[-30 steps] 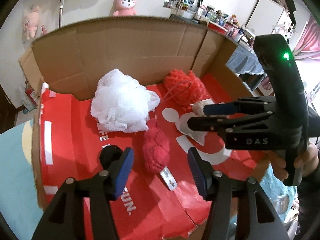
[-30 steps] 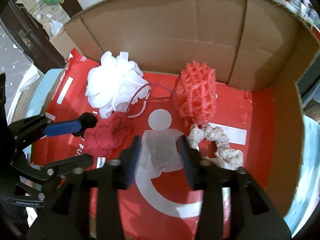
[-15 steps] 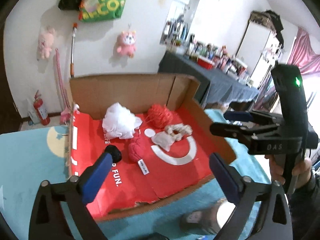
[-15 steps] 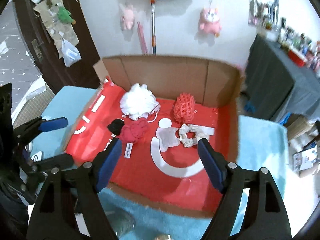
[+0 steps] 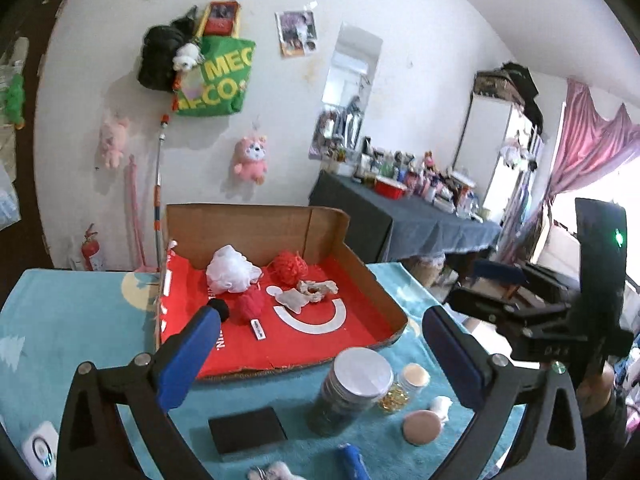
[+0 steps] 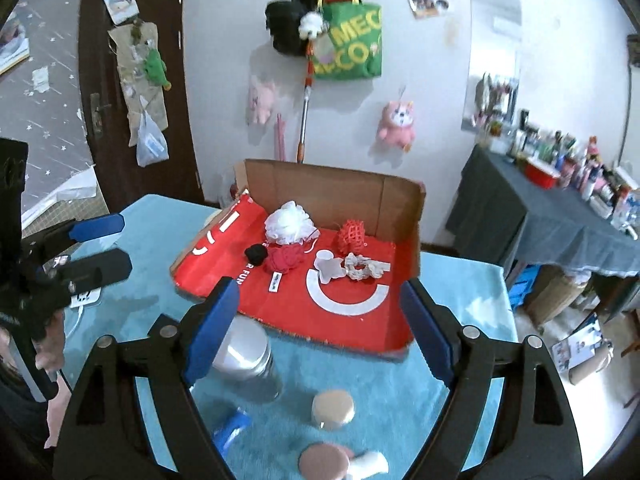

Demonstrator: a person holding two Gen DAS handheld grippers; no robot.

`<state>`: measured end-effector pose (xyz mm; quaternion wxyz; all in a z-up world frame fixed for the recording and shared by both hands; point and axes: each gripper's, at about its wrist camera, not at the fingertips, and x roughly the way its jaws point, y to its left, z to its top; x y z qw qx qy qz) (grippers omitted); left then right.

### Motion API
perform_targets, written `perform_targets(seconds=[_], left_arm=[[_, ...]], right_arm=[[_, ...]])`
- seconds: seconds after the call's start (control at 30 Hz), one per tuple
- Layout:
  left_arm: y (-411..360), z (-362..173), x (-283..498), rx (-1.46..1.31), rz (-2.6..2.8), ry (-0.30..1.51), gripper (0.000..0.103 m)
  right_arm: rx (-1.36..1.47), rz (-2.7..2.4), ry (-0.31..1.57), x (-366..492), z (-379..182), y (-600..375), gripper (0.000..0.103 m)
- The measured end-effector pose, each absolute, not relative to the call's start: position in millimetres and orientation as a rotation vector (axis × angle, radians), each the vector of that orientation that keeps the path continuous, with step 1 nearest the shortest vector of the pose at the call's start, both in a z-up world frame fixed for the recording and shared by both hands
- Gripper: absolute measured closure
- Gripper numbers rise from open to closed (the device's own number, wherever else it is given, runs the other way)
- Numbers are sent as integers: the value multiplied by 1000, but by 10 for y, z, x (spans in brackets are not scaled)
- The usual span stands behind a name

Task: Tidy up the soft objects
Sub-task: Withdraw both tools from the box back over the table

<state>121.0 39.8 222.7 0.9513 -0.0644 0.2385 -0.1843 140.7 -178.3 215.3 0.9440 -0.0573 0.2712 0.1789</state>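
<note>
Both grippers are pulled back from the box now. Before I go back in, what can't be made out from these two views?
- Black soft item: left wrist view, mostly behind a left gripper fingertip.
- Tag by the red plush: print too small, both views.
- Silver-lidded jar: right wrist view, blurred, partly behind a right gripper finger.
- Blue object: cut off by bottom edge, left wrist view.

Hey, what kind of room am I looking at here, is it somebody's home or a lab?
Most likely a lived-in home room, perhaps a bedroom. Plush toys and a green tote bag hang on the wall, a side table is crowded with bottles, and pink curtains frame the window.
</note>
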Motion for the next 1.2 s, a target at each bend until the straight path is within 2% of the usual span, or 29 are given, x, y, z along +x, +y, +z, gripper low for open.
perform_targets(seconds=[0.2, 0.27, 0.73, 0.93, 1.2], left_arm=[[301, 2147, 727, -88, -307, 383, 0], [263, 2080, 592, -67, -273, 354, 0], [39, 1626, -19, 10, -158, 261, 0], [36, 1404, 1, 11, -152, 302, 0], [98, 1025, 103, -10, -137, 398, 0]], right_arm=[[-106, 316, 457, 877, 2075, -1897, 19], [-101, 303, 433, 733, 2031, -1929, 12], [-112, 184, 296, 15, 1518, -1952, 11], [-140, 164, 309, -41, 1266, -1834, 11], [-83, 163, 423, 66, 876, -1854, 11]])
